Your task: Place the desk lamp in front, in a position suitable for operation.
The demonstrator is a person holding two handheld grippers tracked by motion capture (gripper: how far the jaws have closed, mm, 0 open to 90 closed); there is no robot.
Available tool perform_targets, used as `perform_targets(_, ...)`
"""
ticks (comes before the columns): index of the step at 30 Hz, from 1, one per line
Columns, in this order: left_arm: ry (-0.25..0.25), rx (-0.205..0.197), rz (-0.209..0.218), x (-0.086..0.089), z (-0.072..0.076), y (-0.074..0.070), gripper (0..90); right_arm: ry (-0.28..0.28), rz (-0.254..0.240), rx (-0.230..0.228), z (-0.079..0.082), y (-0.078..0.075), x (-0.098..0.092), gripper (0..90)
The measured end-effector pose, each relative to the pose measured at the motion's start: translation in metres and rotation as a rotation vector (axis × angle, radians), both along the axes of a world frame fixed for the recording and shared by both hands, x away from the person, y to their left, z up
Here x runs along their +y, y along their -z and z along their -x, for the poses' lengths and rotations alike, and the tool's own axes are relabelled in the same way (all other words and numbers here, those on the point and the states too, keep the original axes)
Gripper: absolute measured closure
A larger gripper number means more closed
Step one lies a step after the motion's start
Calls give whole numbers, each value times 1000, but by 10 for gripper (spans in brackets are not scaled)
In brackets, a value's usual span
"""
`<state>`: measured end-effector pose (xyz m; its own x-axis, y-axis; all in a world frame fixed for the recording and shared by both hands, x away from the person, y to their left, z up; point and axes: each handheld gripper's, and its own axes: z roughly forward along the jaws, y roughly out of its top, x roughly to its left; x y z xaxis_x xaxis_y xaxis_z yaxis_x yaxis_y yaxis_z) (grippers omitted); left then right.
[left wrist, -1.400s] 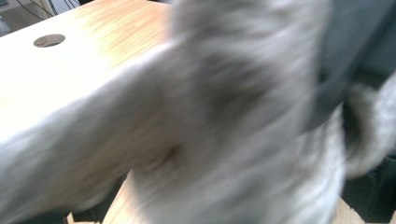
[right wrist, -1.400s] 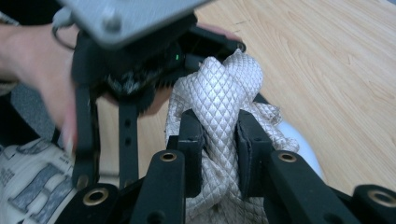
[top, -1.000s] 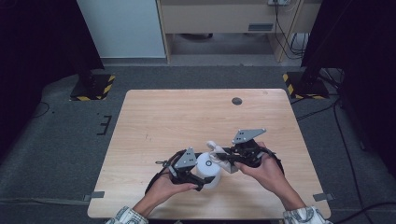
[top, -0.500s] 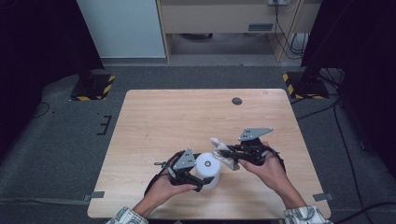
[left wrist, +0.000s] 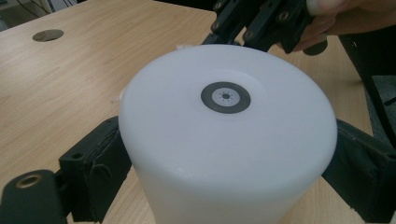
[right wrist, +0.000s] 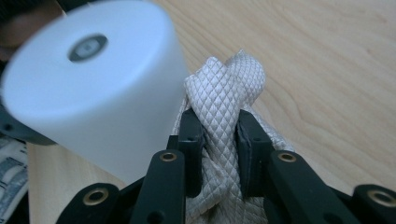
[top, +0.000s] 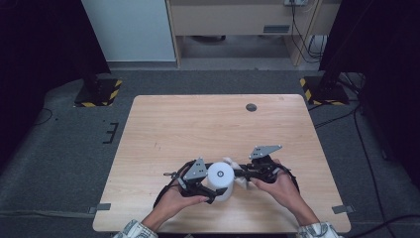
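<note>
Cylinder (left wrist: 228, 140) clamped between left gripper (top: 198, 179) jaws, upright on table (top: 198, 124). Cloth (right wrist: 229, 116) pinched between right gripper (right wrist: 217, 135) jaws, pressed against cylinder side. Both grips secured; wiping or wrapping of cylinder judged barely begun, most of surface left.

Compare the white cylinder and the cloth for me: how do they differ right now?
The cylinder is smooth, rigid and upright, with a dark ring on its flat top; the cloth is soft, bunched and diamond-quilted. The cylinder sits between the left gripper's wide-set jaws; the cloth is pinched in the right gripper's narrow jaws. The cylinder is far bulkier. Both are whitish, each held by one gripper.
</note>
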<state>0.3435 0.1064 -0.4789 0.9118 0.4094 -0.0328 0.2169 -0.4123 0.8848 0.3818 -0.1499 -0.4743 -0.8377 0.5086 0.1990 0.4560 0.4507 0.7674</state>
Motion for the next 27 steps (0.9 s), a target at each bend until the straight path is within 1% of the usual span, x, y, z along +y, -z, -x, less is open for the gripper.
perform_targets(3,0,0,0,0,0,0,79,5,17,11,-1,7,2,749)
perform_targets(6,-2,1,1,0,0,0,78,7,20,22,-2,10,3,749)
perform_targets(7,-2,1,1,0,0,1,79,6,19,22,-2,9,2,748)
perform_targets(9,-1,1,1,0,0,1,78,10,4,5,-1,3,2,748)
perform_targets(10,-1,1,1,0,0,1,78,10,4,5,-1,3,2,748)
perform_targets(11,-2,1,2,0,0,1,78,14,-33,-13,-1,-8,0,749)
perform_targets(13,-2,2,3,0,0,1,78,12,-58,-34,0,-16,-1,748)
perform_targets(14,-2,2,3,0,0,1,78,12,-58,-34,0,-16,-1,748)
perform_targets(15,-2,3,5,0,0,1,78,8,-68,-44,0,-20,-2,748)
perform_targets(17,-3,4,7,0,0,2,78,8,-70,-43,-1,-20,-1,748)
perform_targets(18,-3,5,8,0,0,2,77,6,-70,-37,-2,-17,-1,749)
perform_targets(19,-4,5,8,0,0,2,77,8,-61,-30,-3,-13,1,749)
perform_targets(20,-4,5,7,-1,0,2,77,5,-35,-17,-5,-5,4,749)
perform_targets(23,-4,5,7,-1,-1,2,77,0,4,14,-8,7,7,749)
perform_targets(24,-4,5,7,-1,-1,2,77,0,4,14,-8,7,7,749)
perform_targets(26,-4,4,7,-1,-1,2,77,-10,55,22,-9,18,10,749)
perform_targets(27,-4,4,7,-1,0,2,77,-8,59,23,-8,20,10,749)
